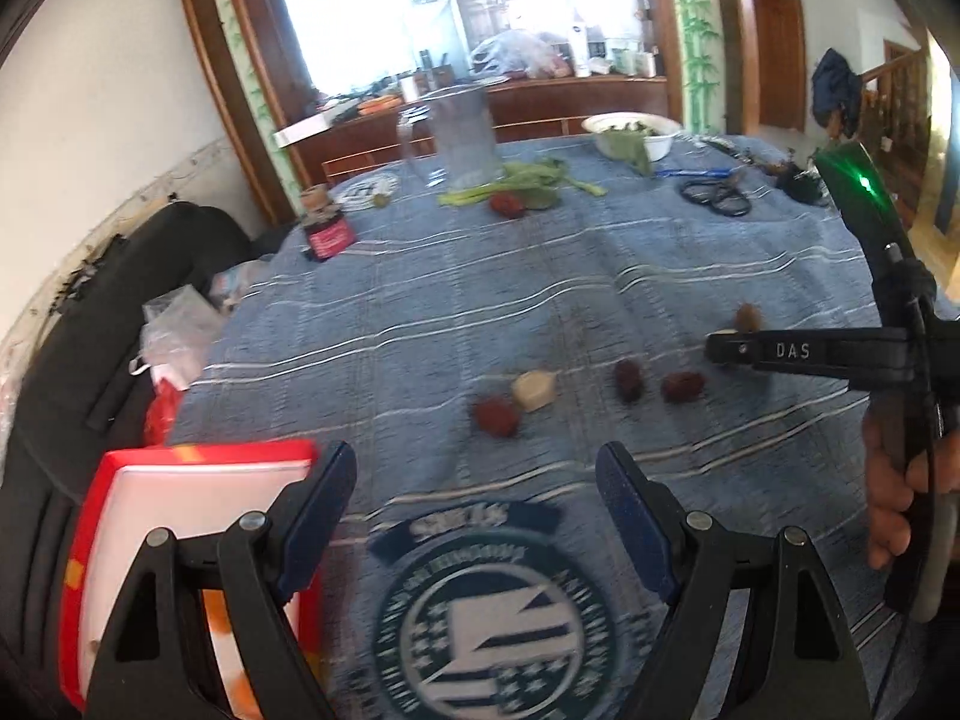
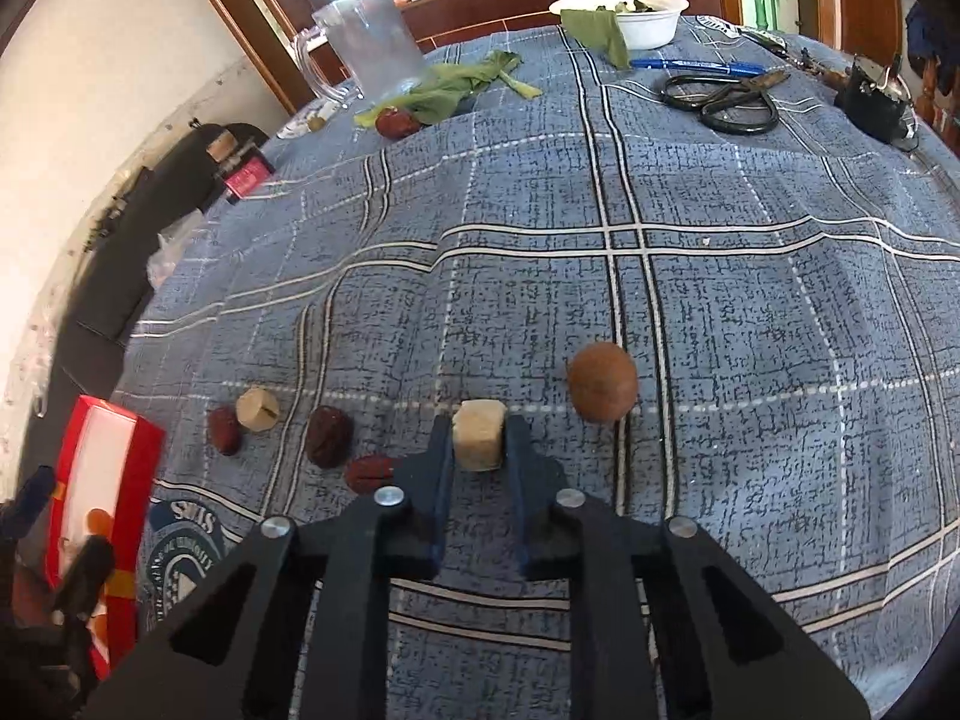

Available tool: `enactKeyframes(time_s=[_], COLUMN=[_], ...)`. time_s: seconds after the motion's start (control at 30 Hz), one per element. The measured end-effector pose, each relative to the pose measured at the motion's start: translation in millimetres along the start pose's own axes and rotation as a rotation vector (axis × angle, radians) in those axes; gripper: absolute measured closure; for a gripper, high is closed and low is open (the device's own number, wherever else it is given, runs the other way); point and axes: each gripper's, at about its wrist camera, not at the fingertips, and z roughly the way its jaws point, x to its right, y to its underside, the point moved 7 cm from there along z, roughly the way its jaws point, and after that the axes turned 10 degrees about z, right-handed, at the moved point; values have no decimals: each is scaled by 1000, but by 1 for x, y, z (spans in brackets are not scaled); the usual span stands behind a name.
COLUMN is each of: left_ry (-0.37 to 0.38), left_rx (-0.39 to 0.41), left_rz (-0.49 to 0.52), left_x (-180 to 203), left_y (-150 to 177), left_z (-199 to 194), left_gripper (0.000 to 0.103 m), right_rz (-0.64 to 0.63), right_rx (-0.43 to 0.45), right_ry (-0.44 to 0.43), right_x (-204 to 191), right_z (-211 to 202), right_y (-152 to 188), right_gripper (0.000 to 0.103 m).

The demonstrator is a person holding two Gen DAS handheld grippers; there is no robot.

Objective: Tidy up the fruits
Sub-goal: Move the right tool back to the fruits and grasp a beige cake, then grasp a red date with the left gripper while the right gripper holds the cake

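A blue plaid cloth (image 2: 690, 300) covers the surface in front of you, with a clear plastic jug (image 2: 369, 42), leafy greens (image 2: 456, 87), a white bowl (image 2: 630, 15) and black scissors (image 2: 729, 99) along its far side. Your right gripper (image 2: 478, 444) has its fingers closed onto a pale, blocky fruit piece (image 2: 477, 441), which sits on the cloth pinched between the two pads. Just to its right lies a round brown fruit (image 2: 602, 382), apart from the fingers. To the left, three dark red dates (image 2: 329, 437) and a second pale piece (image 2: 257, 410) lie near one another; one date touches that pale piece. Your left gripper (image 1: 474, 516) hangs over the cloth's printed emblem (image 1: 498, 618) with its fingers spread wide and nothing between them. A red-rimmed box (image 1: 198, 456) sits beside its left finger at the near-left edge.
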Motion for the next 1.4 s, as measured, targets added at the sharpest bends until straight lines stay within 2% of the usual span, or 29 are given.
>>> enactKeyframes(time_s=[0.03,0.2,0.27,0.3,0.37,0.53,0.6,0.67,0.87,1.13,1.27,1.4], left_ry=[11,120,179,233,277,309,320,339,351,335,327,278], left_rx=[0,-4,-1,2,4,9,-6,-27,-18,-19,13,58], left_rz=[4,47,70,80,105,160,182,189,209,175,133,74], left_x=[4,39,54,64,76,94,98,101,106,100,93,70], left_y=[-3,-20,-26,-29,-34,-41,-40,-38,-35,-32,-33,-31], left_z=[3,26,35,40,48,62,70,77,79,72,54,21], left_gripper=[23,49,50,50,50,51,66,72,75,76,76,76], right_rz=[14,88,111,116,131,166,171,171,176,178,178,168], right_rx=[3,11,37,50,74,81,79,81,83,90,101,118], right_ry=[-21,-123,-148,-153,-170,-182,-181,-180,-178,-181,-189,-199], right_x=[4,14,18,20,23,30,31,31,33,33,32,28], right_z=[-3,-16,-27,-32,-42,-46,-45,-45,-44,-45,-47,-52], right_y=[-1,-11,-17,-20,-24,-30,-31,-31,-31,-32,-33,-33], right_gripper=[87,87,87,87,87,87,87,87,87,87,87,87])
